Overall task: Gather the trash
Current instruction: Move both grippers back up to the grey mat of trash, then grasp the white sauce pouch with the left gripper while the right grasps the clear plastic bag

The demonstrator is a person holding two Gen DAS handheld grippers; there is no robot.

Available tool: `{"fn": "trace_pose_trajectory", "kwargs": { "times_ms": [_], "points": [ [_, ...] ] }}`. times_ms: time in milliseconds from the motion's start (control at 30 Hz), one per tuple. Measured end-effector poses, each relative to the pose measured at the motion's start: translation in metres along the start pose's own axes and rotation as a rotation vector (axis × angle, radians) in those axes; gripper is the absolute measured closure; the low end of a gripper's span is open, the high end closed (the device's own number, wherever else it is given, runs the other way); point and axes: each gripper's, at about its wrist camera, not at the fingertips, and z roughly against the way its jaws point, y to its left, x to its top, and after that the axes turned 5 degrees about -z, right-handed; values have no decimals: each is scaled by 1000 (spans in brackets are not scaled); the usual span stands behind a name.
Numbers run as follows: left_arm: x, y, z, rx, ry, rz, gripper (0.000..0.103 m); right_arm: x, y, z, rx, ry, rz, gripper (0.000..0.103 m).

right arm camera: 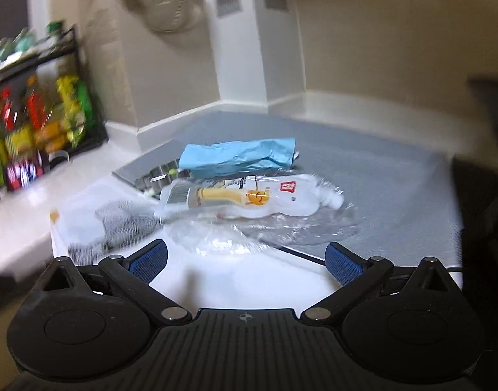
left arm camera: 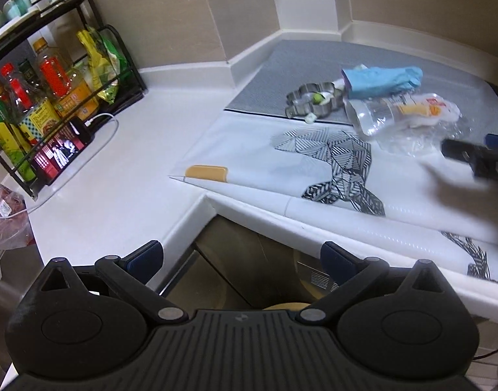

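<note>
My left gripper hangs spread wide over the counter edge, holding nothing. My right gripper is low above the white mat, also spread wide and empty. Just ahead of it lies the crumpled clear wrapper, flat, touching the blue glove behind it.
</note>
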Motion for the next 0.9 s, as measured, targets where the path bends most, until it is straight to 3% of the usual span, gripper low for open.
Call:
{"fn": "trace_pose_trajectory", "kwargs": {
  "times_ms": [267, 400, 567, 667, 800, 900],
  "points": [
    [0, 13, 0, 25, -28, -10, 0, 28, -45, -49, -59, 4, -293, 0],
    [17, 2, 1, -47, -107, -88, 0, 22, -66, -46, -33, -41, -363, 0],
    [67, -45, -10, -133, -210, -249, 0, 24, -69, -35, -53, -79, -383, 0],
    [97, -83, -25, -142, -243, -330, 0, 26, -74, -33, -70, -89, -395, 0],
    [122, -128, -49, -118, -235, -423, 0, 25, -86, -36, -54, -67, -466, 0],
    [133, -151, -62, -159, -212, -469, 0, 26, -90, -35, -49, -73, -488, 0]
  ]
}}
